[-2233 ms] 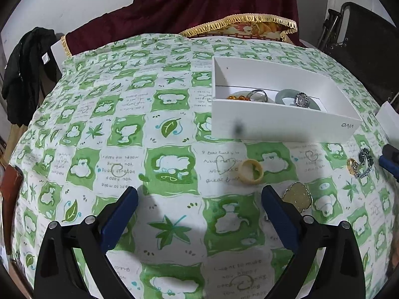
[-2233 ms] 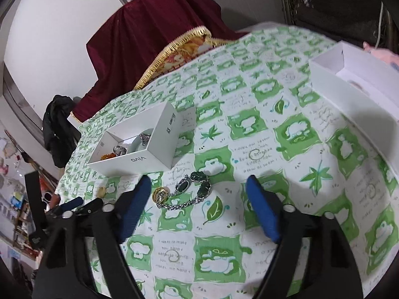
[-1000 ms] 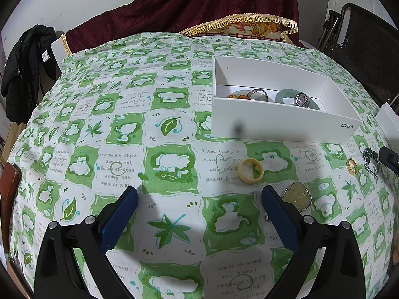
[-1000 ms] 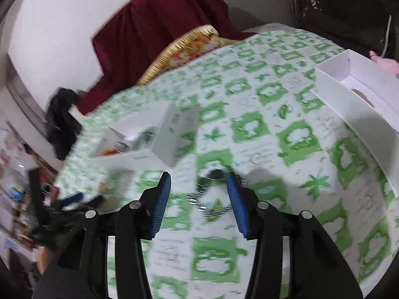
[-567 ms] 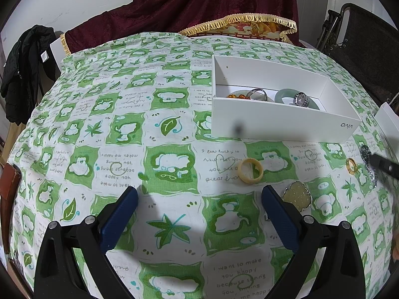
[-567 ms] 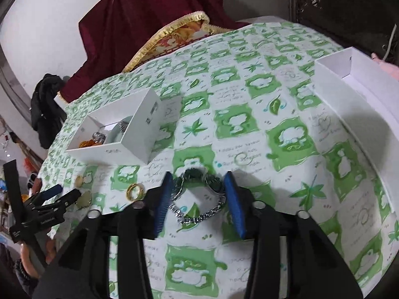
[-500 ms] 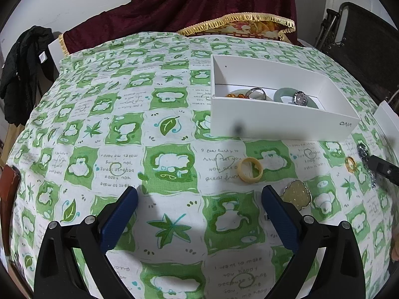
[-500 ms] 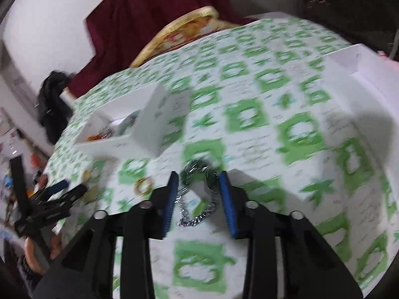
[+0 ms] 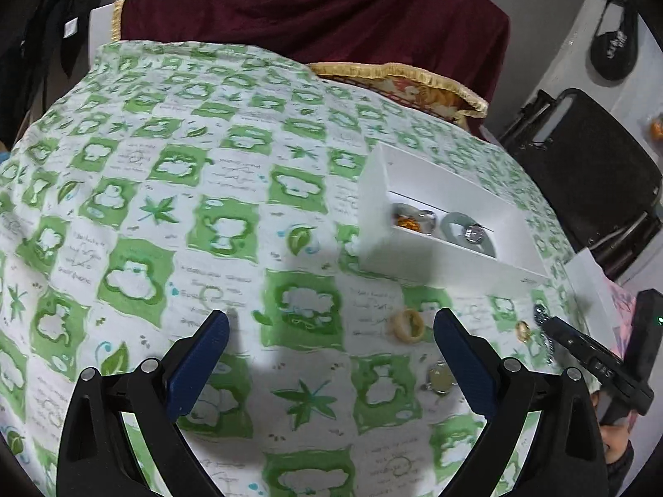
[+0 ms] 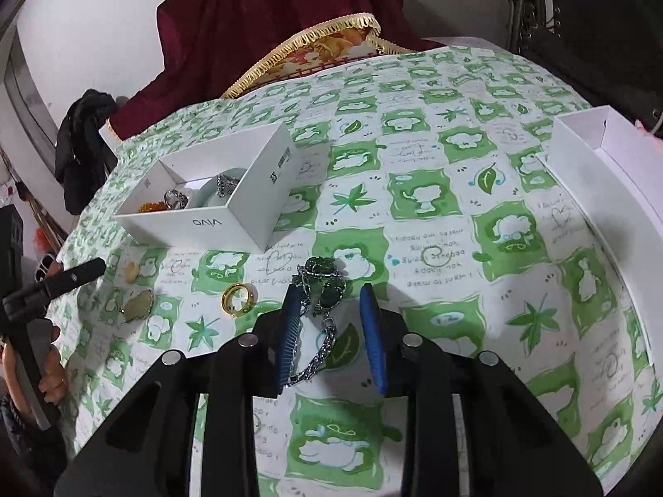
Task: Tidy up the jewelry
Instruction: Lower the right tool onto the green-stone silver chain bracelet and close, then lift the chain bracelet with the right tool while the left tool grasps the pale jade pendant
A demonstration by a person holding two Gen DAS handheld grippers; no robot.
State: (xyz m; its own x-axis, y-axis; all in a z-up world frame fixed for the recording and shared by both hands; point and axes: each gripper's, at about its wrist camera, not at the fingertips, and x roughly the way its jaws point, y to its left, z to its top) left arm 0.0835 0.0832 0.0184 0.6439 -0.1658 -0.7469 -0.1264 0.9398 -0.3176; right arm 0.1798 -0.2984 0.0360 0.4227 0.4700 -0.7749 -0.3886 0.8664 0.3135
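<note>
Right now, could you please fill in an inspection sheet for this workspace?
Surface: green-and-white tablecloth, covering the table.
Job's things: white box holding rings and a bangle; chain bracelet, gold ring, cream ring and pale pendant loose on the cloth.
Clutter: second white box.
Grippers: right hand-held gripper has just been closing around the bracelet; left hand-held gripper open, empty.
Cables: nothing seen.
Surroundings: maroon cloth, black garment.

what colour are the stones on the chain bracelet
Dark green stones on a silver chain bracelet, clearest in the right wrist view.
</note>
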